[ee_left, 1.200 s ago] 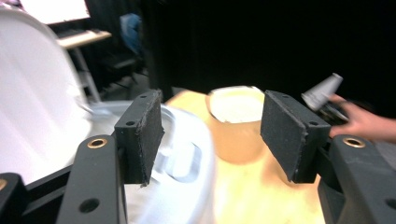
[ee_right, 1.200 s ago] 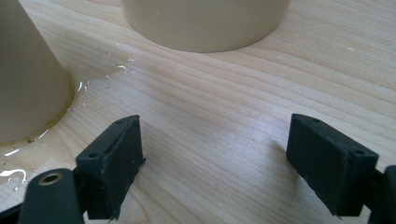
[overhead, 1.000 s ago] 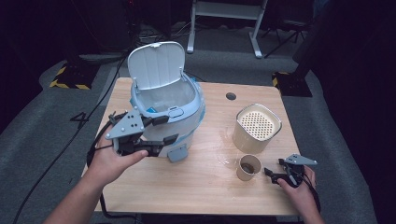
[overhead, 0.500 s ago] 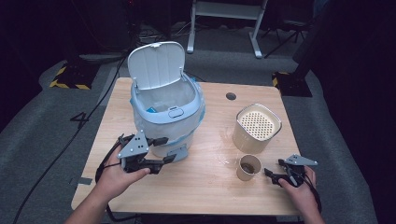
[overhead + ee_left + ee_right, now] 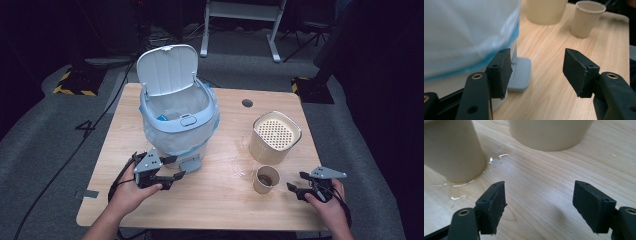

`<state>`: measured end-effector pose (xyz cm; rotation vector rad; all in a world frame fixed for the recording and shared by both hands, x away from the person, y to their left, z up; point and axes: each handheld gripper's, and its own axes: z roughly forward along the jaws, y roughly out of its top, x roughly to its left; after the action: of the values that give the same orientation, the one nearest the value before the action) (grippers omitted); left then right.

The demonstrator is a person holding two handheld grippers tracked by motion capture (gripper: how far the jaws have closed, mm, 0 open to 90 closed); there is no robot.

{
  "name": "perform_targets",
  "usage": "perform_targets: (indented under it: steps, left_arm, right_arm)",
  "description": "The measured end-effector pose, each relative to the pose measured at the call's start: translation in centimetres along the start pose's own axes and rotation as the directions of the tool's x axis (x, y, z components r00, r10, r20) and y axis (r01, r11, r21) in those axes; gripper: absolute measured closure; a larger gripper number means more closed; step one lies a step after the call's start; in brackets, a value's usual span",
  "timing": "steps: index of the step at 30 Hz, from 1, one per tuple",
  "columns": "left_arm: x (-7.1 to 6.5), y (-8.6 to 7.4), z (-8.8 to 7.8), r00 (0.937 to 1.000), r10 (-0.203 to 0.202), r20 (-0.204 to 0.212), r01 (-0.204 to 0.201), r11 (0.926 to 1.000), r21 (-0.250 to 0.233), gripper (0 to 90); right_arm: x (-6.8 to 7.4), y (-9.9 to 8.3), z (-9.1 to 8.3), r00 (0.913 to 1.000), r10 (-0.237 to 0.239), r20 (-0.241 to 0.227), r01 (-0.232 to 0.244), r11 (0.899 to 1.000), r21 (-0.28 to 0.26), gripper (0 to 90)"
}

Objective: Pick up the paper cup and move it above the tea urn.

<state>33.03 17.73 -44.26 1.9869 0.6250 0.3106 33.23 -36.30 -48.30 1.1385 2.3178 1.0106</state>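
Since the left gripper (image 5: 172, 175) sits low w/ the bin pedal (image 5: 520, 75) just past its spread fingers, a press looks next; right gripper (image 5: 295, 189) has been closing, fingers apart, empty, cup (image 5: 265, 179) beside.

Your desk (image 5: 220, 200) is a light wooden top with a round cable hole (image 5: 247, 103) near its far edge. On it, left of centre in the high view, stands a lined bin (image 5: 179, 127), lid up. At right stand a beige perforated container (image 5: 275, 137) and, just below it, a paper cup (image 5: 266, 179) amid small wet streaks (image 5: 240, 167).
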Motion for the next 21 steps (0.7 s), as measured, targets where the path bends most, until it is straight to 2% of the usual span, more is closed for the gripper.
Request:
perform_targets:
  steps: [3, 6, 11, 14, 21]
  left_arm:
    - [0.8, -1.2, 0.6, 0.9990, -0.038, -0.024, 0.039, 0.9991, 0.018, 40.8]
    - [1.1, -2.0, 0.8, 0.9968, -0.080, -0.011, 0.080, 0.9964, 0.029, 43.3]
    - [1.0, -2.9, 1.4, 0.9975, -0.066, -0.027, 0.067, 0.9951, 0.072, 40.4]
    - [0.6, -3.4, 1.9, 0.9985, -0.051, -0.017, 0.053, 0.9928, 0.108, 40.1]
    - [-0.1, -4.0, 2.8, 0.9994, -0.032, -0.009, 0.033, 0.9868, 0.158, 39.1]
  right_arm:
    - [0.2, 0.2, -0.4, 0.9998, -0.015, -0.011, 0.015, 1.000, 0.003, 28.6]
    - [0.6, 0.4, -0.8, 0.9996, -0.022, -0.020, 0.021, 1.000, -0.006, 28.7]
    - [1.1, 0.6, -1.4, 0.9989, -0.030, -0.035, 0.029, 0.999, -0.022, 28.6]
    - [1.4, 0.7, -1.8, 0.9983, -0.039, -0.043, 0.038, 0.999, -0.031, 28.6]
    - [2.3, 0.8, -2.5, 0.9964, -0.055, -0.064, 0.052, 0.997, -0.053, 28.6]
